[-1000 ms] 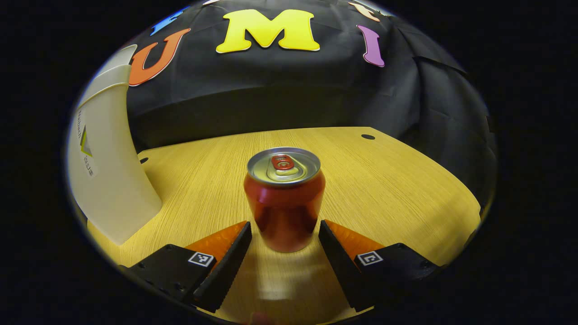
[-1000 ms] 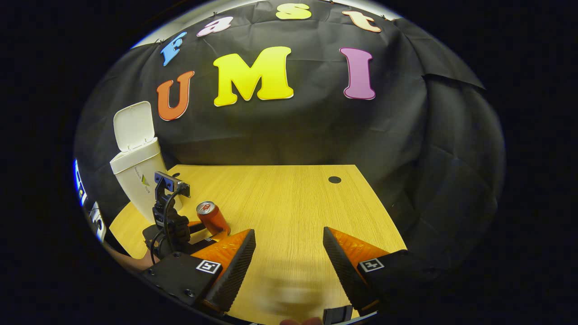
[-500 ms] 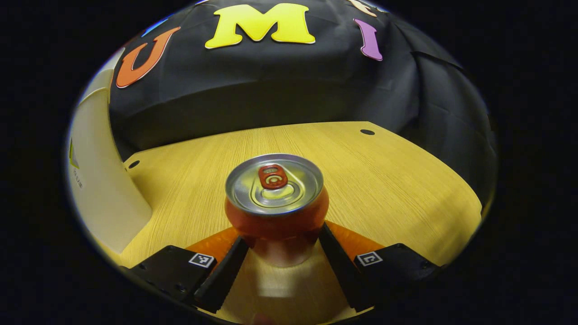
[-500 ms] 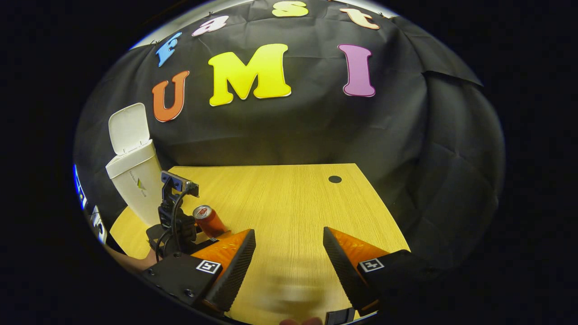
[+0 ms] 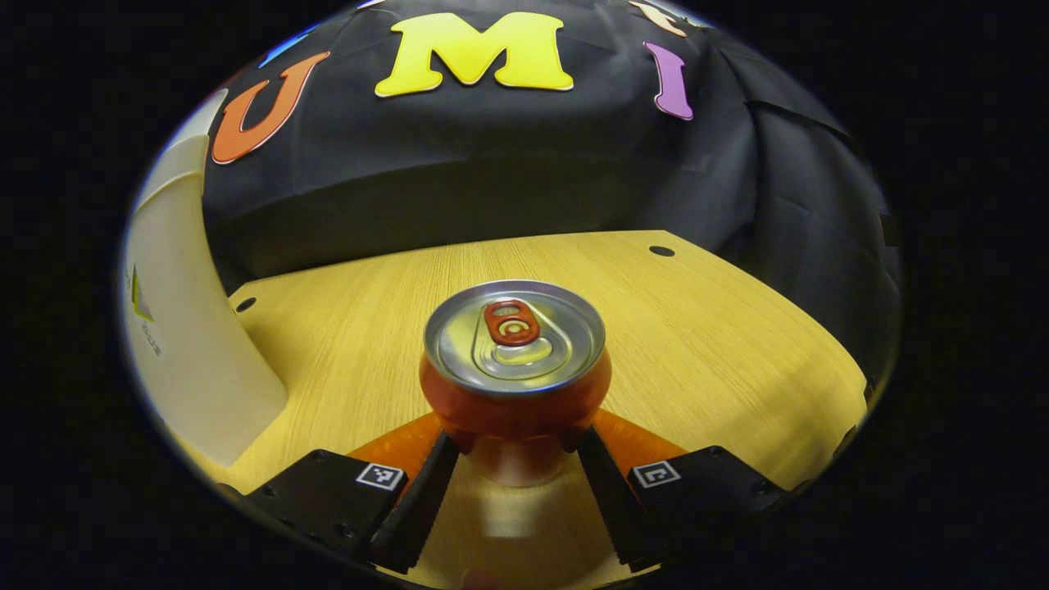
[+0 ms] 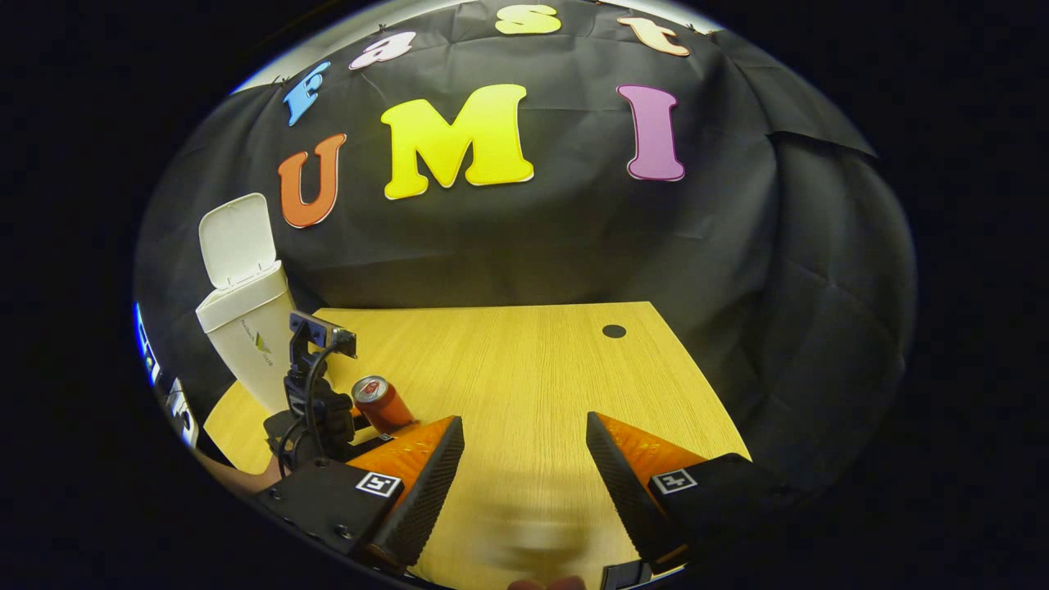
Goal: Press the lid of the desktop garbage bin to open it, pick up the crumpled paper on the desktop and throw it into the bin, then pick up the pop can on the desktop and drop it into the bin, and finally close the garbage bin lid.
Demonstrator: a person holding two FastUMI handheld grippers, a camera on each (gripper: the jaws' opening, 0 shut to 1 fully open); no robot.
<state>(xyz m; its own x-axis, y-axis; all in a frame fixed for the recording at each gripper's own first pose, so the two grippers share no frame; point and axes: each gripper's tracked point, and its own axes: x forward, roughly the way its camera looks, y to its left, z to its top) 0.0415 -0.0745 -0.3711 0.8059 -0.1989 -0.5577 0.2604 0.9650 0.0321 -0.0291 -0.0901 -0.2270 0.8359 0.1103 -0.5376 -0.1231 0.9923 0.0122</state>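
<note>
The red pop can (image 5: 515,385) stands upright with its silver top and red tab facing up, between the fingers of my left gripper (image 5: 516,442). Both fingers press on its lower sides. In the right gripper view the same can (image 6: 381,403) sits at the left, with the left gripper (image 6: 315,393) and its camera mount behind it. The white bin (image 6: 246,328) stands farther left with its lid (image 6: 238,242) raised. In the left gripper view the bin's wall (image 5: 180,328) rises close by on the left. My right gripper (image 6: 524,422) hangs open over the desk, with nothing between its fingers.
The wooden desktop (image 6: 524,360) stretches back to the black cloth wall. A round cable hole (image 6: 613,331) lies near its far right corner. Another small hole (image 5: 243,304) lies beside the bin. A hand shows at the bottom edge (image 6: 545,583).
The left gripper slid forward around the can and its fingers closed onto the can's sides. The right gripper stayed nearly still and open.
</note>
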